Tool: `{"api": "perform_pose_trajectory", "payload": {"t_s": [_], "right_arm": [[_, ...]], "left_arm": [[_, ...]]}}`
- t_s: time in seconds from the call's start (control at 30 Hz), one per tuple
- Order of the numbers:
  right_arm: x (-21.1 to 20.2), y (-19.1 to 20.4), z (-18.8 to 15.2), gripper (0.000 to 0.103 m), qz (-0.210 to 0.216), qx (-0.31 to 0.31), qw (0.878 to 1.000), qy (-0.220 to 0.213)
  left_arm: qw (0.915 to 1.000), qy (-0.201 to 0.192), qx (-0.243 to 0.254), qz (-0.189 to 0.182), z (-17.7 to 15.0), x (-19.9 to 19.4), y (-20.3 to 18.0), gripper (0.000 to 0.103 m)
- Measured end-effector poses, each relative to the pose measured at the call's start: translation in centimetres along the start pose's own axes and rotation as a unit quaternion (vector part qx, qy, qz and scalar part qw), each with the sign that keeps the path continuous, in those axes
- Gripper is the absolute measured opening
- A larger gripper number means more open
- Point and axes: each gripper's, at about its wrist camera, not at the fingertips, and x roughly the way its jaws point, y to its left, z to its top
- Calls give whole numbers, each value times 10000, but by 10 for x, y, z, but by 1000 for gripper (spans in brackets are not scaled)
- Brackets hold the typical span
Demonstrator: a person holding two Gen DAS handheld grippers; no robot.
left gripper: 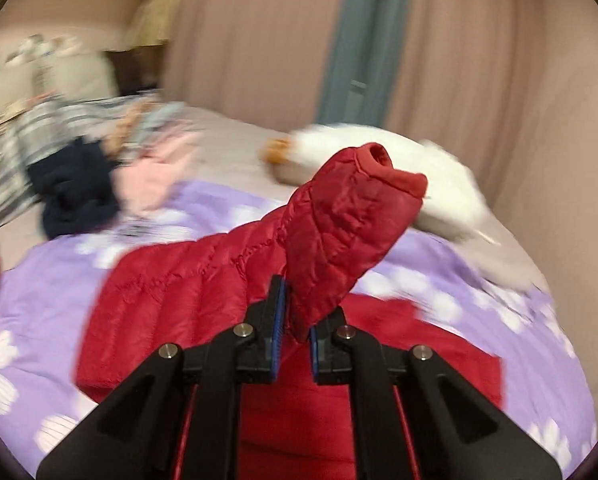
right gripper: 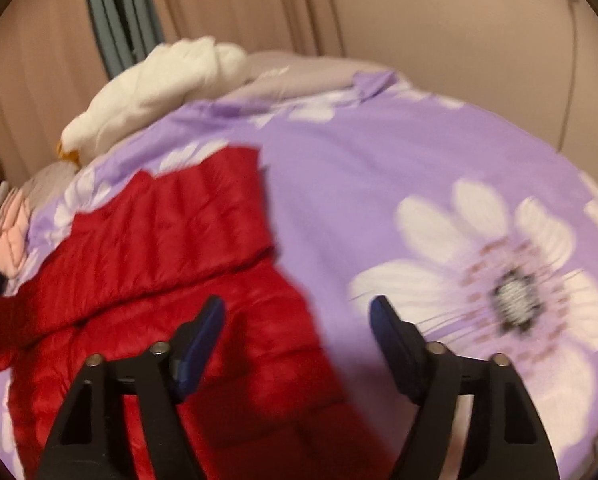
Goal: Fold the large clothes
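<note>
A red quilted puffer jacket [left gripper: 171,292] lies spread on a purple floral bedspread [left gripper: 39,304]. My left gripper [left gripper: 297,320] is shut on the jacket's sleeve [left gripper: 339,232] and holds it lifted, with the cuff pointing up and away. In the right wrist view the jacket [right gripper: 171,248] lies at the left on the bedspread [right gripper: 379,184]. My right gripper [right gripper: 299,320] is open and empty above the jacket's right edge, with one finger over the jacket and the other over the bare bedspread.
A white puffy garment [left gripper: 431,184] lies at the far side of the bed; it also shows in the right wrist view [right gripper: 151,92]. A navy garment [left gripper: 75,192] and pink clothes [left gripper: 155,176] are piled at the far left. Curtains [left gripper: 259,40] hang behind.
</note>
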Motion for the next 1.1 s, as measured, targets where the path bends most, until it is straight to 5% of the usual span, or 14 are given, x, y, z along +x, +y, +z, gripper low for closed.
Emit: {"api": "perform_pose_trajectory", "payload": {"t_s": [0.17, 0.3, 0.4, 0.47, 0.53, 0.73, 0.97, 1.1], "right_arm": [[-20, -41, 9, 27, -335, 212, 9991, -132], [-30, -66, 6, 25, -514, 362, 9980, -93], [-40, -76, 7, 25, -628, 386, 9971, -183], [-45, -78, 10, 25, -529, 470, 9973, -193], [-49, -78, 13, 25, -513, 503, 9972, -219], [-56, -48, 17, 25, -263, 327, 9987, -279], [-53, 12, 33, 25, 175, -242, 9988, -382], [-40, 65, 57, 25, 707, -560, 9952, -391]], "left_arm": [[9954, 417, 269, -819, -31, 12, -92, 11], [9888, 1091, 649, -785, -71, 36, -138, 20], [9841, 1414, 565, -918, -85, 39, -139, 41], [9864, 1299, 576, -824, -87, 32, -139, 68], [9903, 1024, 533, -775, -81, 19, -136, 75], [9945, 600, 302, -806, -54, -16, -103, 76], [9985, 473, -84, 279, -37, -18, 0, 28], [9956, 550, -194, 727, -31, -3, 52, 25]]}}
